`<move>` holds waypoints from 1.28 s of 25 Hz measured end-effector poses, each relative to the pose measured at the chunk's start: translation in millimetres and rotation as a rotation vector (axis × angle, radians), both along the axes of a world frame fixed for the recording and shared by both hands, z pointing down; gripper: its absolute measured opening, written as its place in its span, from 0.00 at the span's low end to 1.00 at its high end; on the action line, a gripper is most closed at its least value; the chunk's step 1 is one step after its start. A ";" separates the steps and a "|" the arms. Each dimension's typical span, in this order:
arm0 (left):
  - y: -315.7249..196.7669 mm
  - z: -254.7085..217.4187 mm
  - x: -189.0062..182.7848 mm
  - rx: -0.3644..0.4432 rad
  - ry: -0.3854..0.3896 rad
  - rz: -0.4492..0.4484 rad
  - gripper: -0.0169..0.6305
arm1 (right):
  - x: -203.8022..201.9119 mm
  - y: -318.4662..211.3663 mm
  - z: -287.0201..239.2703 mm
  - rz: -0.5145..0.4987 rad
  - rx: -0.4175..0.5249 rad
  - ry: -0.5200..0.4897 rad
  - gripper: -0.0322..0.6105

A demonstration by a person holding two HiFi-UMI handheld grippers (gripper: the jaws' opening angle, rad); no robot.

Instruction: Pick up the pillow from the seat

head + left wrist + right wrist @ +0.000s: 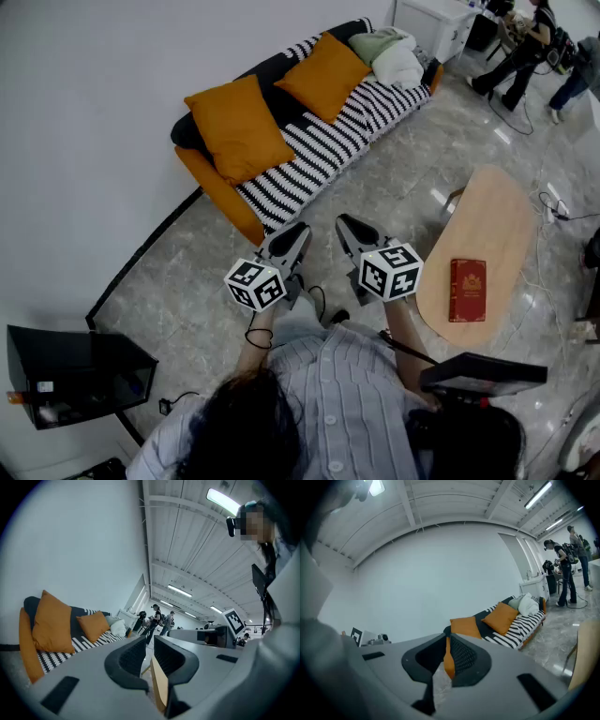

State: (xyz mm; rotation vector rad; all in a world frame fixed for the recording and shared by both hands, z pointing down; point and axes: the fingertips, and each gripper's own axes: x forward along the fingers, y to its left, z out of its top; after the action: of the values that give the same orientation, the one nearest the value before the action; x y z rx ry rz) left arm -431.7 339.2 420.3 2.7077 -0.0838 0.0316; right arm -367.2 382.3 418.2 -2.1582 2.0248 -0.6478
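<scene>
Orange square fabric pillow (239, 127) leans on the black-and-white striped sofa (319, 159), well apart from the left gripper (295, 232) and right gripper (349, 227), both closed on nothing. Approach seems to be the step in hand; next, move closer and part the jaws.

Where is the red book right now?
In the head view, the red book lies on the near end of the wooden table, to the right of the right hand-held gripper.

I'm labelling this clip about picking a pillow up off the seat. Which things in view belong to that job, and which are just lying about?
For the job: near pillow, far pillow, sofa, left hand-held gripper and right hand-held gripper, both shut and empty.

Lying about: book, table, cloths, black box.
</scene>
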 end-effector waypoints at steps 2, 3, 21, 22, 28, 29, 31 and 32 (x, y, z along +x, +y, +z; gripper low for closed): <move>3.0 0.5 1.1 -0.004 0.002 0.006 0.10 | -0.8 1.6 2.3 -0.002 -0.005 0.000 0.11; 4.2 0.6 1.9 -0.006 0.003 0.011 0.10 | -0.9 2.1 3.2 -0.002 -0.007 0.000 0.11; 0.1 -6.9 11.7 -0.012 -0.005 0.018 0.10 | 12.6 -4.5 9.1 0.008 -0.009 -0.018 0.11; -0.5 -6.2 14.5 -0.012 -0.008 0.019 0.10 | 16.0 -4.2 10.0 0.012 -0.009 -0.019 0.11; -15.3 2.8 40.6 -0.011 -0.029 0.049 0.10 | 43.6 -20.2 19.6 0.043 -0.019 -0.038 0.11; -20.3 5.2 46.6 -0.012 -0.034 0.053 0.10 | 48.6 -24.7 22.4 0.044 -0.024 -0.039 0.11; -31.8 9.1 62.2 -0.013 -0.040 0.065 0.10 | 62.5 -33.7 26.6 0.053 -0.032 -0.040 0.11; -38.9 10.3 71.1 -0.014 -0.043 0.074 0.10 | 71.2 -39.0 27.9 0.062 -0.035 -0.041 0.11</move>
State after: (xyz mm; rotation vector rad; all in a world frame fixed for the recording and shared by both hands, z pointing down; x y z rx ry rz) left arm -360.6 300.3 430.7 2.6959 0.0033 0.1120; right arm -296.1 343.3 446.2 -2.1990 1.9319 -0.7173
